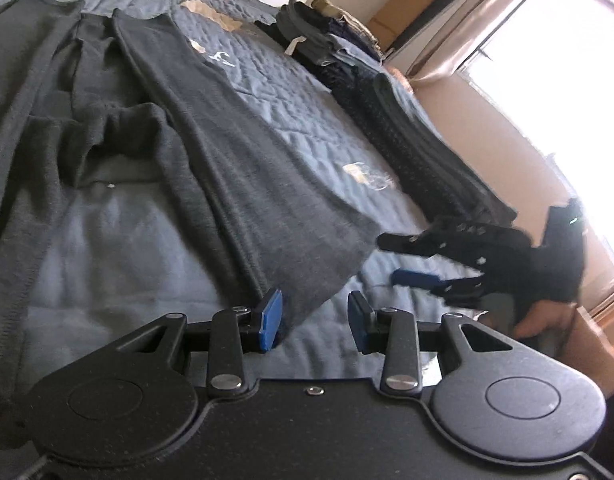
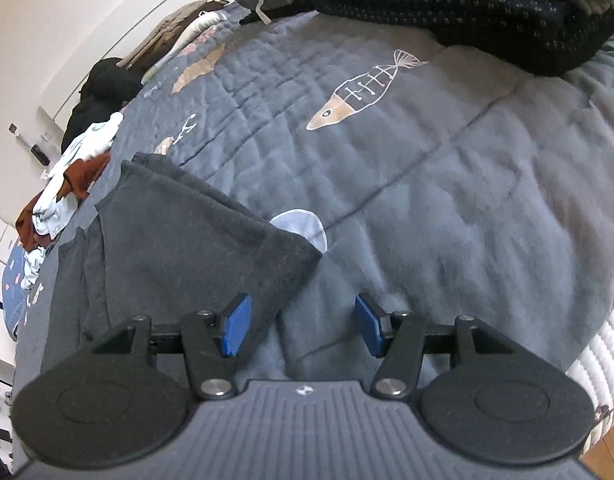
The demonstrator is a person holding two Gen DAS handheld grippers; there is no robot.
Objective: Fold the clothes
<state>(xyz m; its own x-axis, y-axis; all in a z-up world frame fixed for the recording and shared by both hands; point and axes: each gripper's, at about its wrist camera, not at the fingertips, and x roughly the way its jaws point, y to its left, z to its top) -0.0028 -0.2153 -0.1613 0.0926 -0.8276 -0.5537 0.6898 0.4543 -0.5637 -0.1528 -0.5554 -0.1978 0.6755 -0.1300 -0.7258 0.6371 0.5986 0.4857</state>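
So on the far left of the left wrist view there's the dark grey cardigan (image 1: 155,132) spread flat on the bed's blue-grey quilt (image 1: 291,92), front panels open, one sleeve bunched up across the middle, and its bottom corner ends just in front of the left tongs (image 1: 315,320). Those tongs are spread apart with nothing between the blue pads; the hem corner sits right beside the left pad, but I can't tell if it's actually touching. Moving right, the quilt is bare for a bit, then a row of folded dark clothes (image 1: 407,128) runs along the far edge of the bed toward the window (image 1: 555,80). At the right side the right tongs (image 1: 403,262) show up blurry, spread over the quilt, with a hand (image 1: 543,320) behind them. In the right wrist view, a messy heap of brown and light-blue clothes (image 2: 63,196) sits at the left edge, then the cardigan (image 2: 179,248) with its corner pointing right, just ahead of the right tongs (image 2: 301,330). These are spread too, gripping nothing, the cloth edge running up next to the left pad. Further right is plain quilt (image 2: 487,208) with a fish print (image 2: 359,92), and the folded stack (image 2: 467,12) up top.
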